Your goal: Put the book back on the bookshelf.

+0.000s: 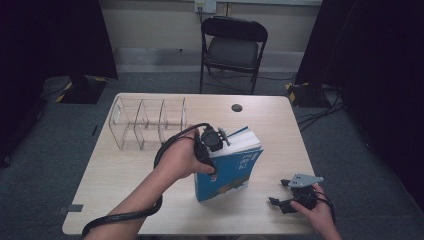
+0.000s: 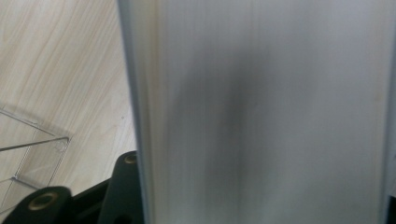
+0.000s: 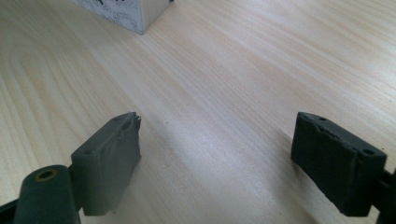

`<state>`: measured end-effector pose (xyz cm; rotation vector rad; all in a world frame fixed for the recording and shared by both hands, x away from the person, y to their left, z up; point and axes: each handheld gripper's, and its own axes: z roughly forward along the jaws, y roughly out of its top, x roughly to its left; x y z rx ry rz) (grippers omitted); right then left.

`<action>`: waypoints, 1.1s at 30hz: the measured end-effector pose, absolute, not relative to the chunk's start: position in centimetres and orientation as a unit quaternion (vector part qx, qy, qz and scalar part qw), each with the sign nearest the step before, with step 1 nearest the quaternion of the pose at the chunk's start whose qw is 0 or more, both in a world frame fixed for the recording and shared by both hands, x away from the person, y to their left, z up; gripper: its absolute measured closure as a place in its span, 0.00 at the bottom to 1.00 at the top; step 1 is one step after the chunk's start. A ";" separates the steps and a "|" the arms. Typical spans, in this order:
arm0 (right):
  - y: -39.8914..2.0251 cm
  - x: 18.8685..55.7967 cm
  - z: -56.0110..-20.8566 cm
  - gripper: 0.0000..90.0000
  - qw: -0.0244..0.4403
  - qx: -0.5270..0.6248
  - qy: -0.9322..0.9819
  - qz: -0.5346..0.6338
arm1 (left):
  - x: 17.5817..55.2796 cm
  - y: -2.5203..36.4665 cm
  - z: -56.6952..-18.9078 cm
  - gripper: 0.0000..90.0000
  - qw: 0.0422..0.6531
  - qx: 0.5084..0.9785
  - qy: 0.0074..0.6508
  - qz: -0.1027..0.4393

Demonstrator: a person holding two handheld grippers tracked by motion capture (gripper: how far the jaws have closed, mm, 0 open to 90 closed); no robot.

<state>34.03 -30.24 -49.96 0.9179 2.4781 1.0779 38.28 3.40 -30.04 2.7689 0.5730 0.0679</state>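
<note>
- On the blue cover of the book (image 1: 227, 172) standing on my table, I can see white characters near its top right corner, but they are too small to read
- Nothing else carries lettering I can make out

A light wooden counter (image 1: 125, 170) stands on grey carpet (image 1: 45, 150). At its far left sits a clear acrylic organizer (image 1: 147, 122) with upright dividers. A small dark round spot (image 1: 237, 107) marks the counter's far edge. Beyond it stands a black folding chair (image 1: 232, 47) against a pale wall (image 1: 150, 25). Cables (image 1: 320, 107) lie on the floor at right.
</note>
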 end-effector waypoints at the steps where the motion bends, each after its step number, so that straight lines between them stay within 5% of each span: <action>1: -30.2 34.0 -50.0 0.16 0.143 0.318 0.859 0.374 | 38.2 3.4 -30.1 0.56 0.156 0.966 0.206 0.027; 10: -30.2 34.0 -50.0 0.16 0.142 0.318 0.859 0.375 | 37.8 3.2 -30.0 0.67 0.153 0.966 0.209 0.018; 33: -30.2 34.1 -50.0 0.16 0.142 0.318 0.859 0.376 | 37.4 6.5 -27.9 0.69 0.172 0.946 0.275 0.003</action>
